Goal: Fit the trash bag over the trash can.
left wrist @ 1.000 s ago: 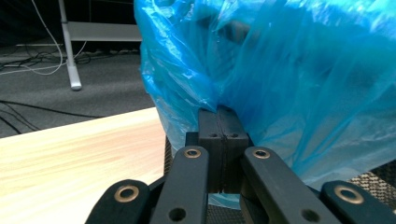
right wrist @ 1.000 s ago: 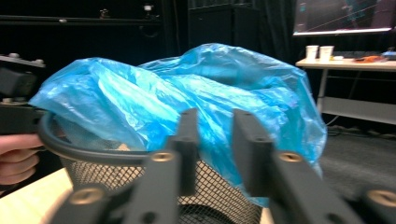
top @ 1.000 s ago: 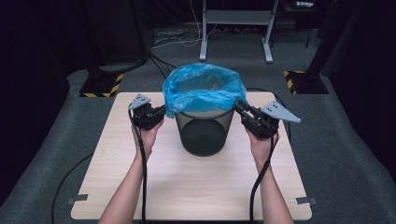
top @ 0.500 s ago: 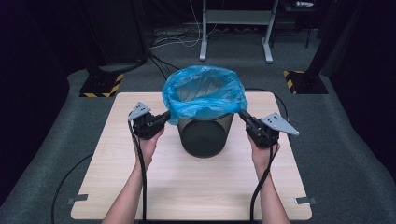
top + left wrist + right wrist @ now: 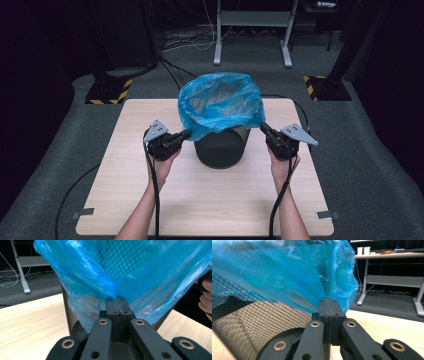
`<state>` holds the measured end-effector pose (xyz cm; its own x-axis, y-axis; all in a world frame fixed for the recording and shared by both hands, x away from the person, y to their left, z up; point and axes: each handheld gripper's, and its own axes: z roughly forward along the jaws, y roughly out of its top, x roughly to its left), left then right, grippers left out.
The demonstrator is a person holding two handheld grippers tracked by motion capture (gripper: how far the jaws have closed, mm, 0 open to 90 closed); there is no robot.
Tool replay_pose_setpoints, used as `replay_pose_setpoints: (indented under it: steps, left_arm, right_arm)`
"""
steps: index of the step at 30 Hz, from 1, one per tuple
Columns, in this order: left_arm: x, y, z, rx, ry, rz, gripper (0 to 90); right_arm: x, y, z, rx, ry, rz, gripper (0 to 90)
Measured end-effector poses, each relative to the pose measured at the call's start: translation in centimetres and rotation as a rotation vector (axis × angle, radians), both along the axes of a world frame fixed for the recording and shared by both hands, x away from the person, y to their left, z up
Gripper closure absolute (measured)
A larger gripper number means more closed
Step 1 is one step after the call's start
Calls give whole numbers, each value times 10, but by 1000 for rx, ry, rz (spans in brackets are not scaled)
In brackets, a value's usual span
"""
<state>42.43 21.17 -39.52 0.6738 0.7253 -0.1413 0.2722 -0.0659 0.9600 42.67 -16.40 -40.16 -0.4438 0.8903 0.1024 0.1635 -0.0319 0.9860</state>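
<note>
Around the bench [image 5: 150, 210] lies grey carpet [image 5: 375, 165], with dark room beyond; a metal desk frame [image 5: 252, 20] stands far ahead of both grippers, and two yellow-and-black striped stand bases [image 5: 107, 91] sit on the floor off the bench's far corners. Pale wood grain covers the bench top. Between the two grippers stands a black mesh bin [image 5: 221, 147], lined with a blue plastic bag [image 5: 220, 102] that billows above its rim. Left gripper [image 5: 186, 135] has its jaws pressed together on the bag's hem at the bin's left side. Right gripper [image 5: 263, 128] likewise pinches the hem at the right side, jaws closed on the plastic. Black cables [image 5: 152, 200] trail back along each forearm.
</note>
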Motion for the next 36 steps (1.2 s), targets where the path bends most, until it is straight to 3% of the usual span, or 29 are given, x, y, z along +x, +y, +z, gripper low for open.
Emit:
replay_pose_setpoints:
  steps: [4,9,12,14,18,25,30,36]
  left_arm:
    - [0,2,0,3,-4,5,900]
    - [-3,12,-1,-10,-8,-3,900]
    - [-6,16,1,2,-22,-1,900]
    - [-7,19,2,41,-35,19,900]
    - [-1,31,-4,7,-15,53,900]
    - [14,29,2,-16,-30,113,887]
    - [28,26,1,-26,7,119,862]
    - [48,19,-14,26,101,83,881]
  right_arm:
    - [6,-6,3,13,12,-40,900]
    - [3,-12,2,3,0,-30,900]
    - [2,-12,-1,-2,2,-27,900]
    - [3,-12,-3,-6,0,-36,900]
    - [7,-18,-9,33,24,-58,900]
    - [27,-12,-2,3,75,-97,900]
    - [31,-8,-5,-31,137,-29,900]
    - [28,-10,-23,-76,191,30,900]
